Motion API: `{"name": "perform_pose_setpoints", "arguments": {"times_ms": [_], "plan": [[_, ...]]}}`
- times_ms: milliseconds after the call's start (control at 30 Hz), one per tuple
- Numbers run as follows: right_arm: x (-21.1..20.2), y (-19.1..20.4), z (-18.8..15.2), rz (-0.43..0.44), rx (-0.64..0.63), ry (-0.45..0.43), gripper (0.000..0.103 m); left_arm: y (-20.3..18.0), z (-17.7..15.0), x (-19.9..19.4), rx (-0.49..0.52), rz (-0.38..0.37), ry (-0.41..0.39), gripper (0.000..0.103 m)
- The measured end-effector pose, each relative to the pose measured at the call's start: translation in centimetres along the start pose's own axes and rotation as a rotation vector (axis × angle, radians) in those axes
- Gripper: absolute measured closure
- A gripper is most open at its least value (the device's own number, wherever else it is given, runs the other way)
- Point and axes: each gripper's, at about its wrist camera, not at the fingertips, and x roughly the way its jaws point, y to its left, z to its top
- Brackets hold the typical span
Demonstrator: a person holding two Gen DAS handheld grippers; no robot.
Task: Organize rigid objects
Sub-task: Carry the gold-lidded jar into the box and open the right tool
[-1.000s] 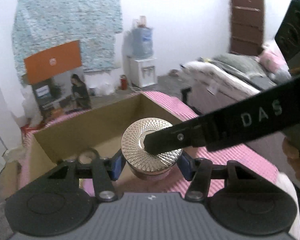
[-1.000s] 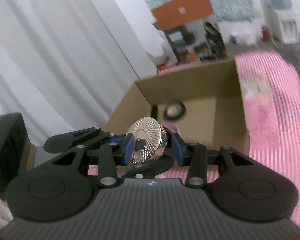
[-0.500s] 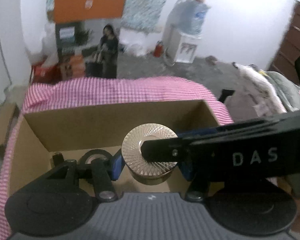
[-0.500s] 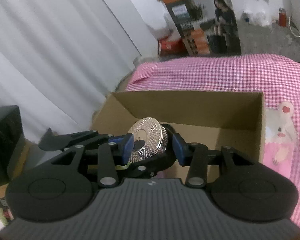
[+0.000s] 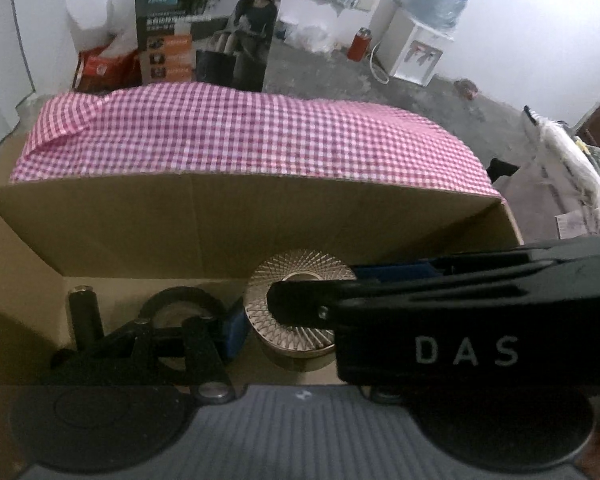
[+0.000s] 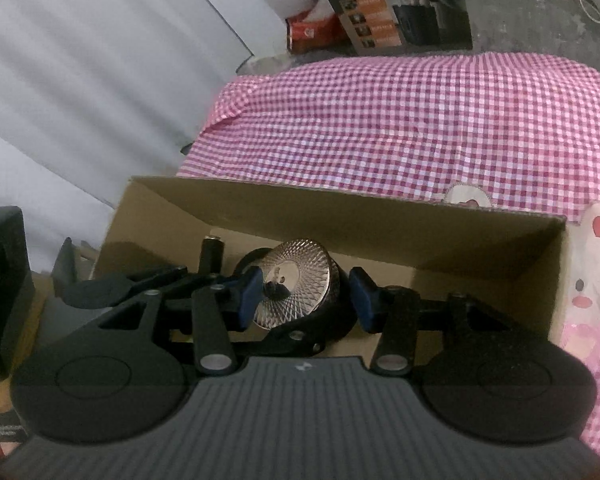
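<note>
In the left view, the left gripper (image 5: 296,328) is grasping the jar (image 5: 296,312). Its near pad is pressing the jar's side at 9 o'clock; the far pad is hiding behind the right gripper (image 5: 316,282), which is reaching in from 3 o'clock with one finger (image 5: 380,308) lying across the lid. The jar is sitting inside the box (image 5: 220,220), near the far wall. At the jar's 9 o'clock are lying a ring (image 5: 180,304) and, further out, a cylinder (image 5: 85,312).

In the right view, the right gripper's jaws have just been opening and are standing released, with the tilted jar between them. The pad at 3 o'clock is standing clear of it, while the pad at 9 o'clock is sitting at the lid's edge.

That near pad is probably the risk: pulling back, it could catch the lid and twist the jar out of the left grip onto the ring.

Count: one jar, one box, one ring, one cylinder, two grippers.
</note>
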Motion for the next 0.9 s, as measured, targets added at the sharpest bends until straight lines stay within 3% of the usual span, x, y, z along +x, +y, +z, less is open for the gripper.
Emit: {"name": "perform_pose_setpoints", "arguments": {"times_ms": [233, 433, 667, 900], "plan": [[1.7, -1.3, 0.3, 0.004, 0.031, 0.04, 0.056, 0.1, 0.4, 1.9, -0.027, 0.009, 0.063, 0.046], [2.4, -1.5, 0.2, 0.002, 0.035, 0.048, 0.055, 0.0, 0.5, 2.3, -0.019, 0.029, 0.068, 0.046], [2.6, -1.5, 0.3, -0.018, 0.029, 0.042, 0.055, -0.1, 0.4, 2.2, -0.035, 0.001, 0.079, 0.042], [0.5, -0.3, -0.2, -0.052, -0.009, -0.013, 0.047, -0.8, -0.4, -1.0, -0.024, -0.026, 0.008, 0.031]]}}
